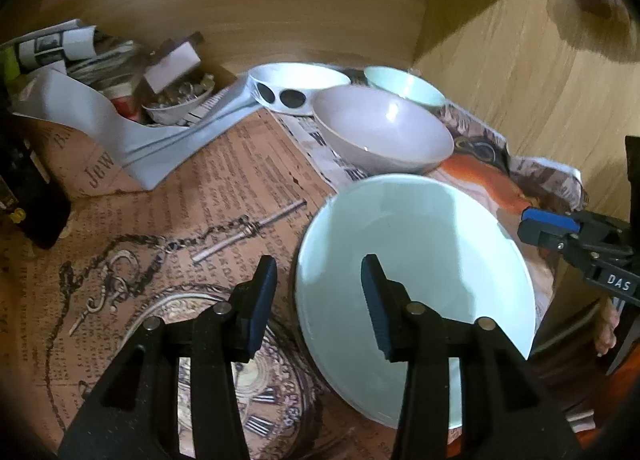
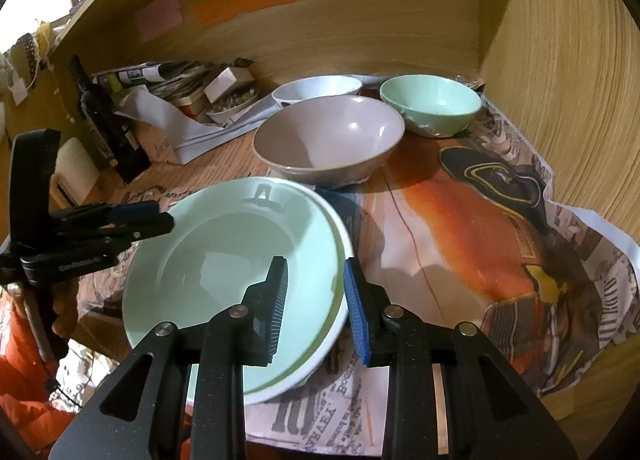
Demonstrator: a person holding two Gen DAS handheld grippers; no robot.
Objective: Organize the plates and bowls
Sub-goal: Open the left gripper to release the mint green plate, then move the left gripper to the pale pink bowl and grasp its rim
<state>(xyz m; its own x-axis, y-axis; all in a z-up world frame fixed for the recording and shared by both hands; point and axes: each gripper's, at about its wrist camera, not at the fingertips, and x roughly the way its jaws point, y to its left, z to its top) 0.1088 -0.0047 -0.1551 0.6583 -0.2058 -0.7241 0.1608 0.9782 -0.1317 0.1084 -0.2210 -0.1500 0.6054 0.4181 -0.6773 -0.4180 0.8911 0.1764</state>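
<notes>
A mint-green plate (image 1: 420, 252) (image 2: 224, 260) lies nested in a white plate with a green rim (image 2: 340, 244) on newspaper. My left gripper (image 1: 320, 272) (image 2: 164, 220) is open astride the mint plate's left rim, one finger over the plate and one outside, pads clear of it. On the opposite side, my right gripper (image 2: 316, 272) (image 1: 528, 220) is shut on the rims of both plates. Behind them stand a taupe bowl (image 1: 384, 132) (image 2: 328, 140), a mint bowl (image 1: 404, 88) (image 2: 432, 104) and a white bowl with black dots (image 1: 296, 88) (image 2: 316, 88).
Wooden walls (image 2: 560, 80) close off the back and right of this shelf. Folded newspapers (image 1: 72, 52), a small bowl of clutter (image 1: 180, 100) and a dark bottle (image 2: 100, 112) crowd the back left. A person's hand (image 2: 64, 308) holds the left gripper.
</notes>
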